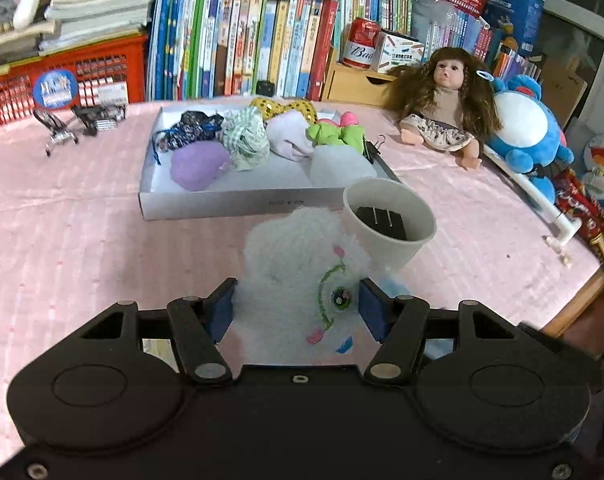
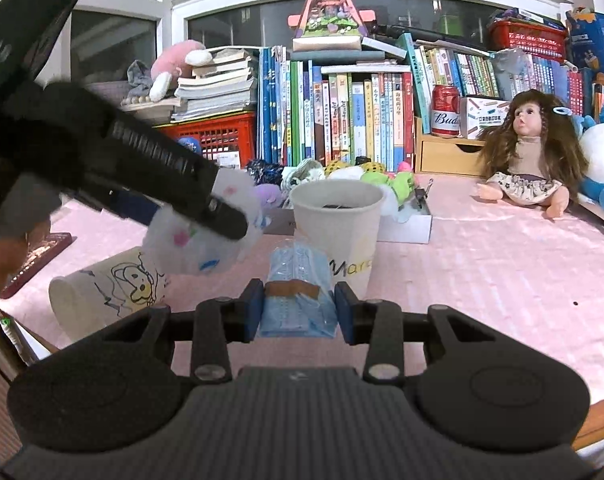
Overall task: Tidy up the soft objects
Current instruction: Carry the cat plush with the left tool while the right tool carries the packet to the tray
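My left gripper (image 1: 296, 306) is shut on a fluffy white plush toy (image 1: 298, 264) with embroidered eyes, held above the pink tablecloth in front of the white tray (image 1: 238, 204). The tray holds several soft items: a purple pad (image 1: 198, 166), a checked cloth (image 1: 248, 140) and a green bow (image 1: 333, 136). In the right wrist view the same plush toy (image 2: 198, 240) hangs from the left gripper (image 2: 222, 216) at the left. My right gripper (image 2: 298, 310) is shut on a blue plastic-wrapped packet (image 2: 298, 288), just in front of a white paper cup (image 2: 335, 220).
A paper cup (image 1: 389, 220) with a black clip inside stands by the tray's right corner. Another cup (image 2: 106, 288) with a drawing lies on its side at the left. A doll (image 1: 445, 108), blue plush (image 1: 529, 128), books and a red basket (image 1: 62, 76) line the back.
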### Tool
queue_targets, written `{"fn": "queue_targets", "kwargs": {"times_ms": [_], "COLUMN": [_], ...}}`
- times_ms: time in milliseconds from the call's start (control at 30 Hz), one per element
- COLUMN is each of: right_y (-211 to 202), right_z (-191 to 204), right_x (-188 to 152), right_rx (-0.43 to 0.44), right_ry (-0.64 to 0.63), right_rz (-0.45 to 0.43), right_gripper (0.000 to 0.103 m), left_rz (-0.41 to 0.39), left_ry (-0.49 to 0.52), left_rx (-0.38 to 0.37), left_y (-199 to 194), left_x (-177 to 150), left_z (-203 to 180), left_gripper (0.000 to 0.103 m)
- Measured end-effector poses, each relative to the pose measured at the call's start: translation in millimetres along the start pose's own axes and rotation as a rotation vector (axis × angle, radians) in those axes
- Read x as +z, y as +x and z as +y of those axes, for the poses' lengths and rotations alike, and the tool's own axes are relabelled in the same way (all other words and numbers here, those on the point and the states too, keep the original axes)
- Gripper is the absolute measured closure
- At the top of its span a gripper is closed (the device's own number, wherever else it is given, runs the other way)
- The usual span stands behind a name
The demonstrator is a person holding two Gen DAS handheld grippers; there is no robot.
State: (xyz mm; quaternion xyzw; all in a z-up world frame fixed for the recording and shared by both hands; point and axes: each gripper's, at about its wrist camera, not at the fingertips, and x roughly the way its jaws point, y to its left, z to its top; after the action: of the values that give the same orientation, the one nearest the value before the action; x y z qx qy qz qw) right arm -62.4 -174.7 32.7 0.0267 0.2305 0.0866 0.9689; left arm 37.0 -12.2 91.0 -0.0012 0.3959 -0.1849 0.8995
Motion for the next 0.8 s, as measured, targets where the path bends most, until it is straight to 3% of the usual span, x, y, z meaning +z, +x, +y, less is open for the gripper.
{"fn": "queue_targets", "kwargs": {"times_ms": [400, 800], "right_y": [-13.6, -33.6], "right_z": [-8.4, -18.8], "right_x": [6.0, 33.3], "right_rx": [-0.019, -0.041], "right_ry": [0.016, -0.006], "right_rz": [-0.020, -0.116], "right_gripper": [0.059, 0.059], "left_rz": [-0.047, -0.093], "left_ry": [0.062, 0.069], "left_rx": [0.054, 0.062], "left_y": [-3.4, -14.8], "left_x": [-17.2, -5.3], "left_z": [-9.0, -1.7], "left_gripper": [0.041, 0.041]}}
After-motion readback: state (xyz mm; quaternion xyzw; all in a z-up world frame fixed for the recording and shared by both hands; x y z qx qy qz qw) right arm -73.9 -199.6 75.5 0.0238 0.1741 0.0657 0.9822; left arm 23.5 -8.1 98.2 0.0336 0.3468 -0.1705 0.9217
